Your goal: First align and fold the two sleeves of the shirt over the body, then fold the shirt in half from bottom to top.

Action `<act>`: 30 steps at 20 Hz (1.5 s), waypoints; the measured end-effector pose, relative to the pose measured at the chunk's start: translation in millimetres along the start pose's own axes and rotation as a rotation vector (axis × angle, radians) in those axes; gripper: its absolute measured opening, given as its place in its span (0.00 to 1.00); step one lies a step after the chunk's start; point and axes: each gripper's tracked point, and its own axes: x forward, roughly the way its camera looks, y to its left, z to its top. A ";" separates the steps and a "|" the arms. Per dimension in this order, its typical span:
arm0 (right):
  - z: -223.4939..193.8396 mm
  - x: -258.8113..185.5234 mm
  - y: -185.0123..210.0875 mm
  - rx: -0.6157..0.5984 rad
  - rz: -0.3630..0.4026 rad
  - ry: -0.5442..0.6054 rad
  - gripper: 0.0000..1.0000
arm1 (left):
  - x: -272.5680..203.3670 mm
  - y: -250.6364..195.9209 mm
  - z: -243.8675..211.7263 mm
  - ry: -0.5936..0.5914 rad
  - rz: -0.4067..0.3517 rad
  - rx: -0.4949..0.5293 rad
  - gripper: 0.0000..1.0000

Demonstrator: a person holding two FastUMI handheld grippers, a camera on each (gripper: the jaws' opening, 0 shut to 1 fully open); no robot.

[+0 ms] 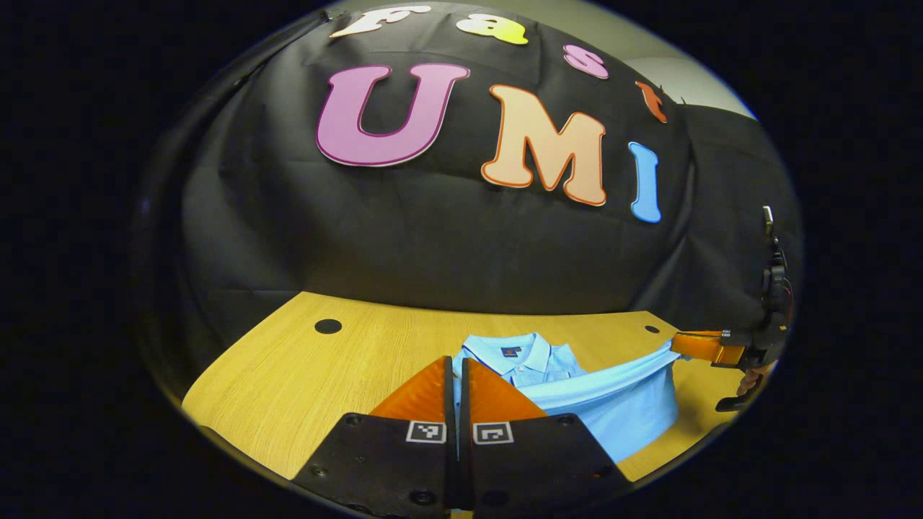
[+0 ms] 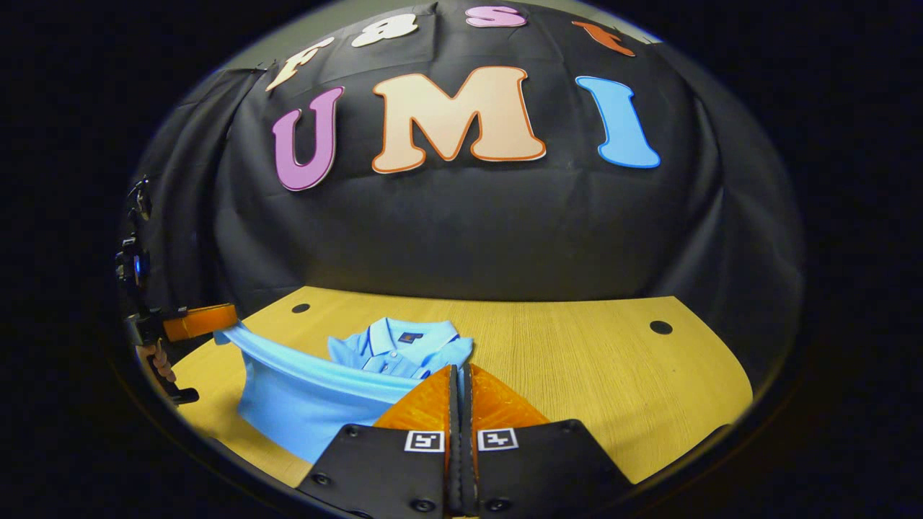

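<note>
Here, in the left gripper view, the left gripper [image 1: 456, 367] is pinching the bottom hem of the soft, light sky-blue polo shirt [image 1: 620, 411] above the wooden table [image 1: 303, 375], while in the right gripper view the right gripper [image 2: 459, 375] is clamping the opposite hem corner, the limp cloth sagging between, best held at corners

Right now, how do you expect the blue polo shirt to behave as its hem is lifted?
The polo shirt is probably floppy: its lifted hem sags between both grippers. It seems light, hanging from two pinches. It may drag on the wooden table.
</note>
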 end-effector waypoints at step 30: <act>8.9 24.8 -16.9 -0.024 -0.017 -0.085 0.98 | 11.5 60.0 3.3 -0.045 0.152 0.078 0.94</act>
